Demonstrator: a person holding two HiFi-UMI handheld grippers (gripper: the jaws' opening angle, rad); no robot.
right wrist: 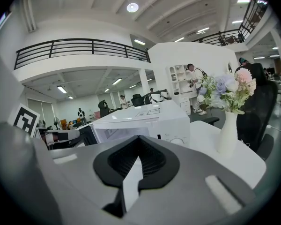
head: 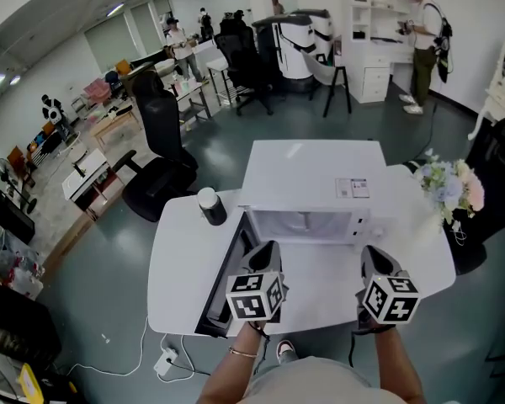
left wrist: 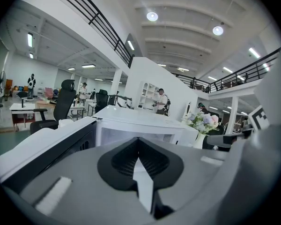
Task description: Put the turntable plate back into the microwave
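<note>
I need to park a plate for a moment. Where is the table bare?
Bare: the table left of the open microwave door, in front of the cup; and the strip before the microwave, between the left gripper and the right gripper. Crowded: the right rear corner, by the flower vase.

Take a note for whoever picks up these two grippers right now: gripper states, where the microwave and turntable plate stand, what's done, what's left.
Left gripper: shut, empty, held in front of the microwave's open front.
Right gripper: shut, empty, level with it on the right.
Microwave: on the white table, door swung open to the left.
Turntable plate: not seen on the table or in either gripper. The cavity is too washed out to tell if it lies inside.
Done: door is open.
Left: look into the cavity; if the plate is not seated there, find it and set it in.
</note>
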